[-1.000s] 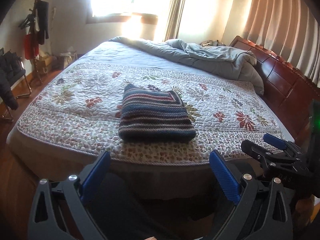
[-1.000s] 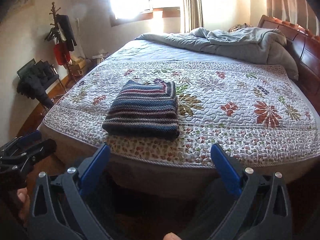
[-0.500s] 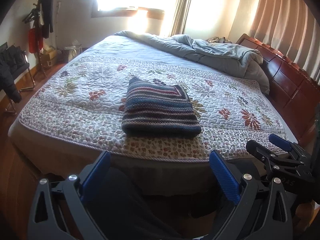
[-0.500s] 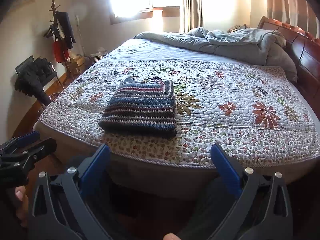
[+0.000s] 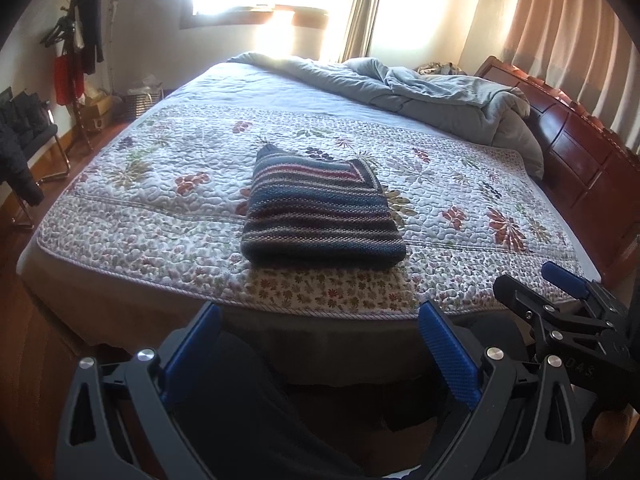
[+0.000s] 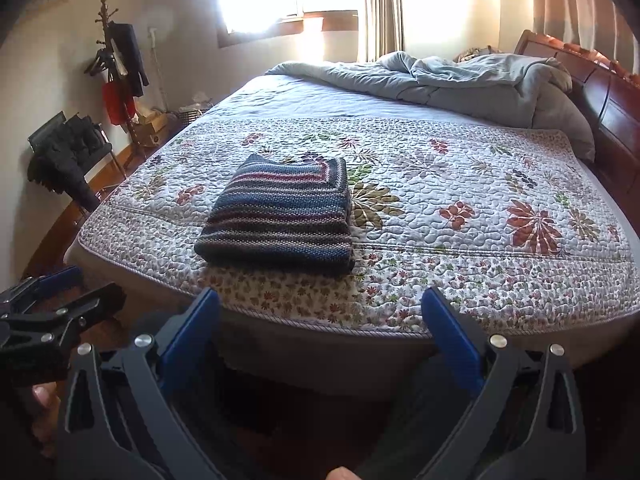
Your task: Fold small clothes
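Observation:
A striped knitted garment (image 5: 320, 216), folded into a neat rectangle, lies on the floral quilt (image 5: 160, 208) near the bed's front edge; it also shows in the right wrist view (image 6: 280, 220). My left gripper (image 5: 320, 332) is open and empty, held off the bed's front edge below the garment. My right gripper (image 6: 322, 320) is open and empty, also back from the bed edge. Each gripper shows in the other's view: the right one (image 5: 560, 296) at the right, the left one (image 6: 60, 300) at the left.
A rumpled grey duvet (image 5: 420, 96) lies at the head of the bed by the wooden headboard (image 5: 580, 152). A coat stand (image 6: 120, 68) and a chair with dark clothes (image 6: 64, 156) stand at the left. Wooden floor (image 5: 24, 312) lies around the bed.
Both grippers have drawn back and risen slightly from the bed; the folded garment has not moved. Both stay open.

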Demonstrator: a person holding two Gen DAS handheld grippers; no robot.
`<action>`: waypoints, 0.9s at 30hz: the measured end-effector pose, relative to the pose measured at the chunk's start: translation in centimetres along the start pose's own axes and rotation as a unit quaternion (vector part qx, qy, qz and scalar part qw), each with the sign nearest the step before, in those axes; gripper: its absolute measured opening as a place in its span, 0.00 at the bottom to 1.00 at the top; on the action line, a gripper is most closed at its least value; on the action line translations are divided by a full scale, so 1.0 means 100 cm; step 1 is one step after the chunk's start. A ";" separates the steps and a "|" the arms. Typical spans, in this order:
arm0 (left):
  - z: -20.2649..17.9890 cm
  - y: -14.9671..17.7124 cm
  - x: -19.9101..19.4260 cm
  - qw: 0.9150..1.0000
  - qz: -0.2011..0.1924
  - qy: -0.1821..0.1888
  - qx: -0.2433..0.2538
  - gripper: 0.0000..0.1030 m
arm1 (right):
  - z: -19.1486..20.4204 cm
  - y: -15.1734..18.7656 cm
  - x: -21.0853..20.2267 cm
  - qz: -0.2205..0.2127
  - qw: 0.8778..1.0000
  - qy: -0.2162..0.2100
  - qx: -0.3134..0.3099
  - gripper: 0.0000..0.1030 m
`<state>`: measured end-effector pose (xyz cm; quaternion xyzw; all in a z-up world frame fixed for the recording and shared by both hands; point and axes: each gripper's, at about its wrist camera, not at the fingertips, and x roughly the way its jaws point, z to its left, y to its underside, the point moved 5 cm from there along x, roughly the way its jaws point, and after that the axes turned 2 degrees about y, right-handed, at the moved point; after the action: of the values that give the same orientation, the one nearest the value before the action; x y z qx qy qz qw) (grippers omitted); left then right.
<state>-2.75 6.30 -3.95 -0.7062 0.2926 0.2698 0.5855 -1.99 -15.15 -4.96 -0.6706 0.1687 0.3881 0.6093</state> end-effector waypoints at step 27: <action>0.001 -0.008 -0.010 0.999 -0.019 -0.044 0.019 0.96 | -0.002 -0.005 0.002 -0.006 1.000 0.008 -0.006 0.97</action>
<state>-2.83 6.66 -2.68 -0.6875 0.2585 0.2839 0.6164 -1.39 -15.20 -4.76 -0.6780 0.1672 0.3801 0.6065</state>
